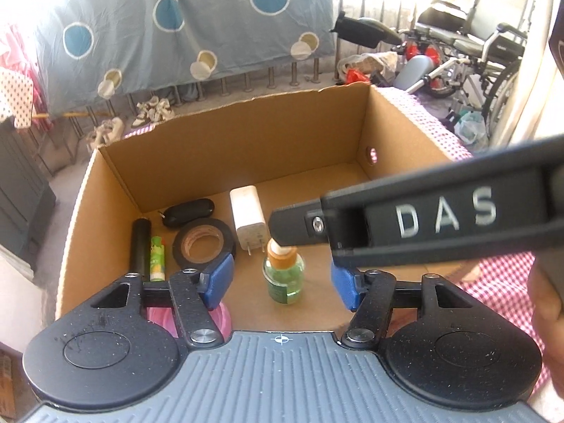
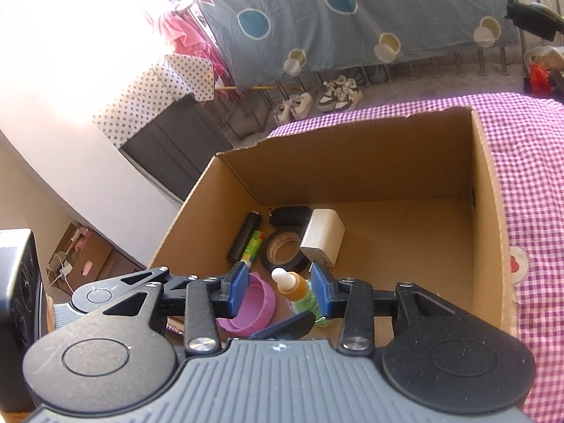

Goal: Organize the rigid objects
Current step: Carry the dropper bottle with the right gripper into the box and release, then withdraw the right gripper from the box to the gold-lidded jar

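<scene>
An open cardboard box (image 1: 246, 134) (image 2: 352, 162) holds a black cylinder (image 1: 140, 246) (image 2: 244, 237), a green glue stick (image 1: 157, 257) (image 2: 253, 246), a black tape roll (image 1: 203, 243) (image 2: 283, 252), a black key fob (image 1: 190, 211) (image 2: 290, 214), a white charger (image 1: 248, 216) (image 2: 322, 236), a pink lid (image 2: 253, 305) and a small green bottle (image 1: 283, 275) (image 2: 299, 294) with an orange neck. My left gripper (image 1: 280, 278) is open, above the bottle. My right gripper (image 2: 278, 294) is open with the bottle top between its fingers. The right gripper's finger (image 1: 423, 218) crosses the left wrist view.
The box stands on a purple checked cloth (image 2: 528, 183). Beyond it are a hanging blue sheet (image 1: 183, 28), shoes (image 2: 331, 98) on the floor, a railing and a wheelchair (image 1: 476, 42). A grey cabinet (image 2: 176, 148) stands left of the box.
</scene>
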Tool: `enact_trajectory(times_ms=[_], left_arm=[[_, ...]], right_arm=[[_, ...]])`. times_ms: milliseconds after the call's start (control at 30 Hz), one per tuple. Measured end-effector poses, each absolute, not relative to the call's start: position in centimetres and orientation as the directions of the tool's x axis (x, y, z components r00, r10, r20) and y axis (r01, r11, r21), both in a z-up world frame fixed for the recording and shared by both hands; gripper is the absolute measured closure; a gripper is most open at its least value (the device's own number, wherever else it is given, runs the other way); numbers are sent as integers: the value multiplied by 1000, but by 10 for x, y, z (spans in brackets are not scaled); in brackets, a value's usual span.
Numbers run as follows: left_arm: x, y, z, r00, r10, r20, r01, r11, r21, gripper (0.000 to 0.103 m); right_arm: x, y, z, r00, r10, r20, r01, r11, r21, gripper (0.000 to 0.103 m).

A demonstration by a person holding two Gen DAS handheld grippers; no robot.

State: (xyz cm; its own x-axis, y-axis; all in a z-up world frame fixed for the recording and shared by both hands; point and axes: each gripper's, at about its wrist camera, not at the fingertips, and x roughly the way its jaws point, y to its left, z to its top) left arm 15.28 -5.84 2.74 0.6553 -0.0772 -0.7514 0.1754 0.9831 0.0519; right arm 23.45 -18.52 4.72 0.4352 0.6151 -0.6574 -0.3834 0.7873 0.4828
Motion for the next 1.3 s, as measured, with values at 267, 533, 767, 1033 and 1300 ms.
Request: enact_trajectory(times_ms=[267,533,767,1033,1300], left_arm=[[128,-59,43,692,-67,-719,175,982,77,36],[103,-50,51,700,-75,-710,170,984,63,28],[82,-44,54,707,-81,-702,175,983,63,22],[66,-40,40,692,-70,-718,177,981,75,20],[31,-21,-3,695,-76,-715,182,980,74,21]], right_arm=[[203,-198,70,473,629,-617,-383,777,499,60],[162,-215,88,508,652,-563,-366,755,545,57],[132,-223,87,503,671,-545,-351,735,580,56],[112,-224,68,486,682,-546,-310,719,622,56],[106,-212,20,423,683,-595,-236,717,656,56]])
